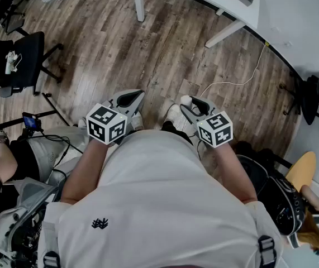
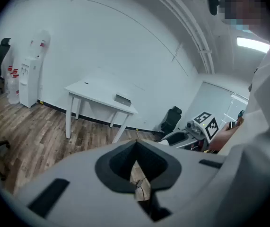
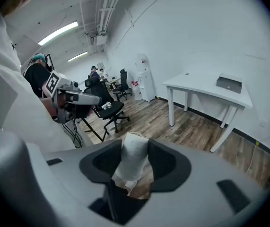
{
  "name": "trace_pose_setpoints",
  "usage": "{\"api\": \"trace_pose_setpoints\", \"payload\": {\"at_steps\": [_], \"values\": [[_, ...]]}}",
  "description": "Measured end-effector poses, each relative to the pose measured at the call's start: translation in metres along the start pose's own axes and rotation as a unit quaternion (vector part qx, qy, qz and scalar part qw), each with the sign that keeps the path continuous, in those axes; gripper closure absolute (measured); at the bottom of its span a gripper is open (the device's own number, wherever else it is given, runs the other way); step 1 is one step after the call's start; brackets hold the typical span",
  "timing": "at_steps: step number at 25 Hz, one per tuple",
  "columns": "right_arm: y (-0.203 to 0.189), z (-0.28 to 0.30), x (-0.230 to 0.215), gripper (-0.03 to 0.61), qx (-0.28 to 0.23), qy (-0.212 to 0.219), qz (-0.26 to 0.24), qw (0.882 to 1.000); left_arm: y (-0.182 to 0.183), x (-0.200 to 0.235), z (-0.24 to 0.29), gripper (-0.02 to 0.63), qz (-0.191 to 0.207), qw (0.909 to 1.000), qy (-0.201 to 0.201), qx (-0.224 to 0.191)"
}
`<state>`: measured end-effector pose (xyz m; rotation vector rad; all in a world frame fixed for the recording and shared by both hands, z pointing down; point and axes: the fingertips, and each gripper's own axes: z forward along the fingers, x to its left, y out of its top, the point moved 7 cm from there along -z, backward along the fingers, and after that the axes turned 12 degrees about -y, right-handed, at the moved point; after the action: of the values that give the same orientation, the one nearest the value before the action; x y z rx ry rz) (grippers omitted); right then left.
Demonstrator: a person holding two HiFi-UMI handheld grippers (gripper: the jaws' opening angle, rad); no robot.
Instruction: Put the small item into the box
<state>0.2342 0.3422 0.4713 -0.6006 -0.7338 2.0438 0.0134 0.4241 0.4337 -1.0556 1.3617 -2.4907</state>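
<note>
The right gripper (image 3: pixel 135 145) is clamped on the white item (image 3: pixel 132 167). The left gripper (image 2: pixel 135 148) is closed and empty. The box (image 3: pixel 229 83) sits on the table (image 3: pixel 196 88), well away from both. Hold firm pressure while approaching the table.

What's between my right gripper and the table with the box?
Wood floor, bare in the right gripper view; the head view shows a thin white cable crossing it. The right gripper is shut on a white roll.
</note>
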Motion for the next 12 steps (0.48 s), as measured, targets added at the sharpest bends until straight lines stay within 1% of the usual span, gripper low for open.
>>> {"api": "trace_pose_setpoints", "payload": {"at_steps": [6, 12], "values": [[0.003, 0.013, 0.041, 0.397, 0.003, -0.006, 0.009, 1.0, -0.015, 0.012, -0.035, 0.607, 0.01, 0.9999, -0.008, 0.003], [0.001, 0.015, 0.057, 0.397, 0.005, -0.028, 0.04, 0.999, -0.019, 0.034, -0.042, 0.607, 0.014, 0.9996, -0.025, 0.009]]}}
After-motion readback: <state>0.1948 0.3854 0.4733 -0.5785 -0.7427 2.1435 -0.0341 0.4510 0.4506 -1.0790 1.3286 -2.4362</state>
